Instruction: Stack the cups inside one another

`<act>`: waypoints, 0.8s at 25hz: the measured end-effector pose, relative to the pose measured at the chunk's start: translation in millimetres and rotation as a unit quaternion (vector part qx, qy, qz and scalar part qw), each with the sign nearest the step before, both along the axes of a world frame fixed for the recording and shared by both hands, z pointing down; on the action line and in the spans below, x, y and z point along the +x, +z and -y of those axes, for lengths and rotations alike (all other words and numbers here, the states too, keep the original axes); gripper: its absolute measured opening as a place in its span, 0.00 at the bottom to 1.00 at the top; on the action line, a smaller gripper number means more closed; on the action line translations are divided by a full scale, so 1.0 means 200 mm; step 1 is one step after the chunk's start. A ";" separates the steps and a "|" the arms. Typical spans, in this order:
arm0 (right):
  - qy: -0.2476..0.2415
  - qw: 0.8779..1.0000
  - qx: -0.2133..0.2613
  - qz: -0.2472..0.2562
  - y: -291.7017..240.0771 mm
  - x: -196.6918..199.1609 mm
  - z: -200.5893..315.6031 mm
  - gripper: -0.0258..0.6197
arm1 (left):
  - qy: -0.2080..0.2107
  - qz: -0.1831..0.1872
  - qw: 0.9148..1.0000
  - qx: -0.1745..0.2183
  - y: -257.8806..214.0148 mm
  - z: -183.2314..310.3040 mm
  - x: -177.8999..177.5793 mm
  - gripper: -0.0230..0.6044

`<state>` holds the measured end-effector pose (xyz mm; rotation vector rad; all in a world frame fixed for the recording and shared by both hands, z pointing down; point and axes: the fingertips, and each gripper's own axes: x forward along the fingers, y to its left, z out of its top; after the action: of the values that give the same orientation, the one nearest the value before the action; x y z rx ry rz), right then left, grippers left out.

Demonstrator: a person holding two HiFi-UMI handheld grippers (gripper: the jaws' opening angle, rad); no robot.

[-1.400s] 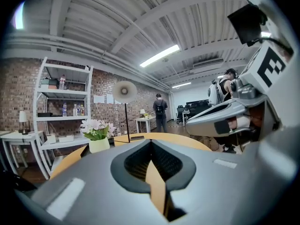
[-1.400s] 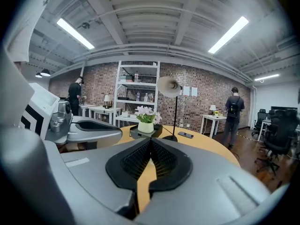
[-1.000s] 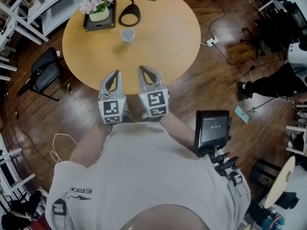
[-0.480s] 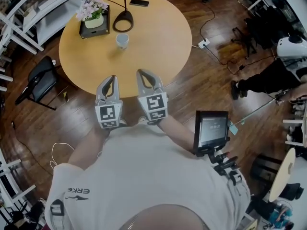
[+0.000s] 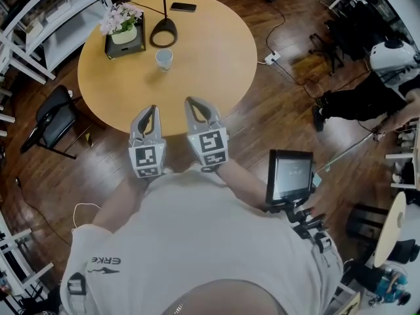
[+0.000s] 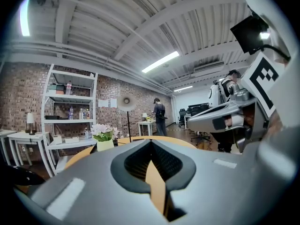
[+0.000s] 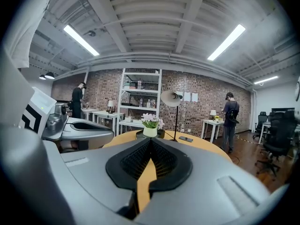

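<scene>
A white cup stack point(image 5: 164, 59) stands alone on the round wooden table point(image 5: 210, 51), near its far left. My left gripper point(image 5: 150, 111) and right gripper point(image 5: 194, 105) are held side by side at the table's near edge, well short of the cup. Both are shut with nothing between the jaws. In the left gripper view the closed jaw tips point(image 6: 150, 142) point level over the table, and the right gripper point(image 6: 225, 118) shows beside them. The right gripper view shows its closed tips point(image 7: 151, 141) the same way, with the left gripper point(image 7: 82, 128) at its left. The cup is hidden in both gripper views.
A potted flower point(image 5: 122, 25) on a dark tray, a black desk lamp point(image 5: 162, 30) and a phone point(image 5: 183, 7) sit at the table's far side. A black chair point(image 5: 52, 113) stands left of the table. A tablet on a stand point(image 5: 291, 179) is at my right. A person point(image 5: 367, 97) is at the far right.
The table and the things on it have slid up and left in the head view as my head turned. Both grippers keep their places side by side, still shut.
</scene>
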<state>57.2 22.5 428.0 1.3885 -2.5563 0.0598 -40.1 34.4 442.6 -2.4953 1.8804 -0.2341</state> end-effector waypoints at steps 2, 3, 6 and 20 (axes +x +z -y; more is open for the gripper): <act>0.000 1.000 -0.003 0.001 0.01 -0.01 -0.01 0.06 | 0.000 -0.001 1.000 0.000 0.00 -0.01 -0.01 0.04; 0.000 1.000 -0.005 0.001 0.01 -0.01 0.00 0.06 | -0.001 -0.001 1.000 0.000 0.00 -0.01 -0.01 0.04; -0.004 1.000 -0.007 0.001 0.02 -0.03 -0.01 0.06 | -0.004 -0.002 1.000 -0.002 0.01 -0.01 -0.02 0.04; -0.015 1.000 -0.018 0.002 0.05 -0.05 -0.01 0.06 | -0.013 -0.002 1.000 -0.007 0.03 -0.02 -0.04 0.04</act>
<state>46.7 23.6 438.2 1.3389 -2.5657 0.1042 -49.1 37.5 448.3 -2.4826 1.9210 -0.2454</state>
